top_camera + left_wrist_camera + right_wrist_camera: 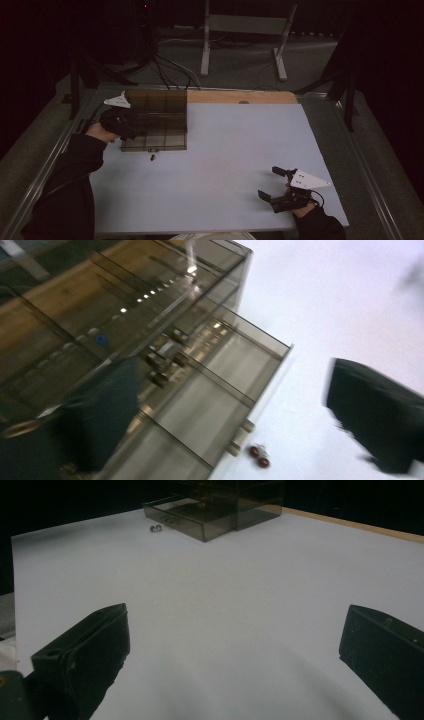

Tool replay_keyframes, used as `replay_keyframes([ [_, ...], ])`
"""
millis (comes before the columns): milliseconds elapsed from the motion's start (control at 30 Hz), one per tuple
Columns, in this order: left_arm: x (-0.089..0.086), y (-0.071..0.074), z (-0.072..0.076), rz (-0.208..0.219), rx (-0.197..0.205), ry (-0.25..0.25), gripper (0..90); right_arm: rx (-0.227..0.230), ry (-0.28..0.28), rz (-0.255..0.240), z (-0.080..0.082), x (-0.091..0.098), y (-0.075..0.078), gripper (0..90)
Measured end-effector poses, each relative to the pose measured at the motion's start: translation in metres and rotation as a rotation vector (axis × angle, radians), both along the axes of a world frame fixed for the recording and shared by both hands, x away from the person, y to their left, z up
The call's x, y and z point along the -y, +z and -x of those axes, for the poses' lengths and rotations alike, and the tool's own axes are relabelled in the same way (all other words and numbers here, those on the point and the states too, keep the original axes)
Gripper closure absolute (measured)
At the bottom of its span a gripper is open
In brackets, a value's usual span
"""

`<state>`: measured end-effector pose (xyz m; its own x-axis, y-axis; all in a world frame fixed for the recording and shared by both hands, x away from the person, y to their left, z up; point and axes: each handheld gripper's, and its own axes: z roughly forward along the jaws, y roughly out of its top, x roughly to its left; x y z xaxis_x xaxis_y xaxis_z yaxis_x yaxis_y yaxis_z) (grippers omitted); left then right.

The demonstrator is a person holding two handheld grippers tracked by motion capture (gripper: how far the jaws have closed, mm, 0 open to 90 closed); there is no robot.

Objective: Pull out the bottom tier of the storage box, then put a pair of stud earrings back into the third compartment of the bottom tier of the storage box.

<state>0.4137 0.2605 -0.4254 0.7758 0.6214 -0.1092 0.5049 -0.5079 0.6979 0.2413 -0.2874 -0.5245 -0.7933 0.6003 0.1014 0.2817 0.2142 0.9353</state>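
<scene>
The left gripper (pixel 131 131) is held wide open over the smoky drawer cabinet (pixel 160 112) at about ten o'clock on the table (pixel 225 150); nothing is gripped. One drawer (pixel 210 410) is seen pulled out, and a small red object (pixel 259 456) lies just in front of it (its nature cannot be told). The right gripper (pixel 272 184), at four o'clock, is also open and empty.
</scene>
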Motion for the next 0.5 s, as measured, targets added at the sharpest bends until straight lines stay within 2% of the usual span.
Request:
replay_keyframes([
  [67,0.0,0.0,0.002,0.014,-0.008,0.003,3.2,0.0,0.0,0.001,0.0,0.0,0.0,0.0],
  [167,0.0,0.0,0.006,0.013,-0.008,0.013,3.1,0.0,-0.001,-0.004,0.0,0.0,0.001,0.0],
  [233,0.0,0.001,0.01,0.014,0.014,0.023,3.1,0.001,0.0,-0.002,0.0,0.0,0.001,0.0],
  [500,0.002,0.0,0.025,0.038,0.031,0.076,3.1,-0.002,0.0,0.003,0.0,0.0,0.0,0.0],
])
